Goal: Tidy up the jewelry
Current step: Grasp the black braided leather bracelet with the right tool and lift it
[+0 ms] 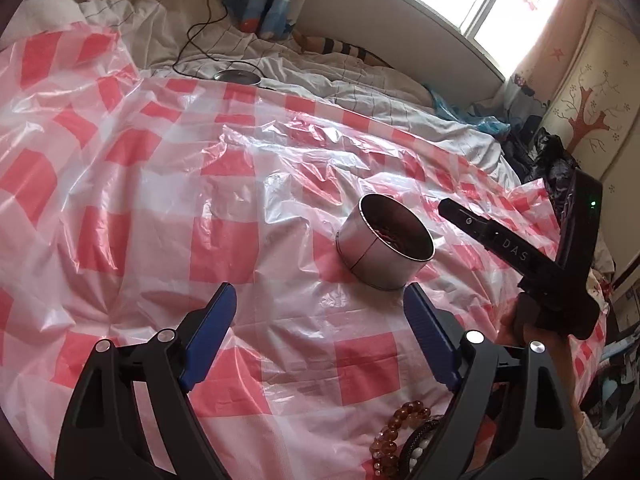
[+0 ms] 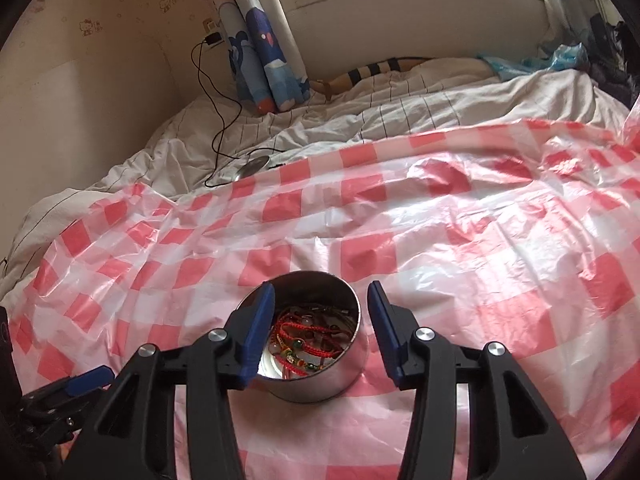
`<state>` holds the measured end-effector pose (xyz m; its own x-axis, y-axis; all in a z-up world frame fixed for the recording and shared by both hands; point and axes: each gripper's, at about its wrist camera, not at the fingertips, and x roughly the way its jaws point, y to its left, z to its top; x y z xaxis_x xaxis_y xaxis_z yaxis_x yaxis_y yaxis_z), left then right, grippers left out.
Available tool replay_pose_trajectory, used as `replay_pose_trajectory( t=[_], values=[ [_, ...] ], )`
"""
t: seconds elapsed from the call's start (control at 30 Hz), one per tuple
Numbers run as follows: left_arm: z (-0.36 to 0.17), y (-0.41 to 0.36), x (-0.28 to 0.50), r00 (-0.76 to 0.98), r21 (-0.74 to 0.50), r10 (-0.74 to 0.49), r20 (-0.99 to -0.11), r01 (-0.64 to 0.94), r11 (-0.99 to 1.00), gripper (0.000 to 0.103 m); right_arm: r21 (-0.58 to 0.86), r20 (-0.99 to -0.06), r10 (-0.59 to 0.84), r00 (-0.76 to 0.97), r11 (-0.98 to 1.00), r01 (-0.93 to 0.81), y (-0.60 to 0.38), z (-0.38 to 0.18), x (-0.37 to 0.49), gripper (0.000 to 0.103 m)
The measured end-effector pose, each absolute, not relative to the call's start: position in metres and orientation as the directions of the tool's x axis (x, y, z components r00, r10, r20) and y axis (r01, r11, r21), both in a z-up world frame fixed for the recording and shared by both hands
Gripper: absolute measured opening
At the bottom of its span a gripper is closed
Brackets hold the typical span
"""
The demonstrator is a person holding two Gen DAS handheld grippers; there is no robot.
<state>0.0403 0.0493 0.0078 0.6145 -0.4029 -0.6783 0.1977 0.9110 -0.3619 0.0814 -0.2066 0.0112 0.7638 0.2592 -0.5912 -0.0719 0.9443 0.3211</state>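
Note:
A round metal tin (image 1: 384, 246) stands open on the red-and-white checked plastic sheet (image 1: 160, 216). In the right wrist view the tin (image 2: 352, 364) holds several red string bracelets (image 2: 308, 338). My right gripper (image 2: 322, 304) is open and empty, hovering just above the tin with its fingers on either side of the rim. My left gripper (image 1: 320, 304) is open and empty, a little short of the tin. Amber bead bracelets (image 1: 396, 432) and a dark beaded bracelet (image 1: 420, 438) lie on the sheet below the left gripper's right finger.
The sheet covers a bed with a white quilt (image 2: 360, 120). A metal lid (image 2: 252, 168) and a black charging cable (image 2: 216, 92) lie on the quilt beyond the sheet. Blue curtains (image 2: 264, 64) and a window are at the back; clutter sits at the far right.

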Motion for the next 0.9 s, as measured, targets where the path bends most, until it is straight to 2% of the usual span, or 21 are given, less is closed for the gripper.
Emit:
replay_pose_trajectory(
  t=[0.17,0.27,0.33,0.43,0.57,0.73,0.9],
  values=[
    [0.006,0.028,0.030,0.553,-0.304,-0.434,-0.711,0.314,0.899,0.082,0.279,-0.598,0.274,0.753,0.952,-0.125,-0.220,0.034,0.013,0.051],
    [0.002,0.018,0.013,0.526,-0.269,-0.436,-0.730,0.366,0.891,0.082,0.280,-0.616,0.323,0.719,0.942,-0.184,-0.224,0.028,-0.038,0.051],
    [-0.005,0.018,-0.004,0.512,-0.293,-0.454,-0.729,0.366,0.883,0.082,0.306,-0.628,0.358,0.691,0.930,-0.204,-0.228,0.016,-0.064,0.051],
    [-0.013,0.010,-0.017,0.488,-0.291,-0.452,-0.747,0.372,0.882,0.082,0.327,-0.683,0.363,0.634,0.928,-0.179,-0.225,-0.004,-0.079,0.050],
    [-0.015,0.005,-0.025,0.502,-0.240,-0.428,-0.751,0.397,0.886,0.082,0.263,-0.688,0.356,0.633,0.935,-0.239,-0.205,0.000,-0.083,0.050],
    [-0.020,0.019,-0.014,0.506,-0.257,-0.403,-0.763,0.334,0.907,0.082,0.231,-0.732,0.358,0.580,0.931,-0.283,-0.192,-0.014,-0.082,0.043],
    [-0.014,0.028,-0.007,0.523,-0.303,-0.421,-0.741,0.300,0.905,0.082,0.219,-0.755,0.363,0.546,0.925,-0.311,-0.182,-0.023,-0.079,0.031]
  ],
)
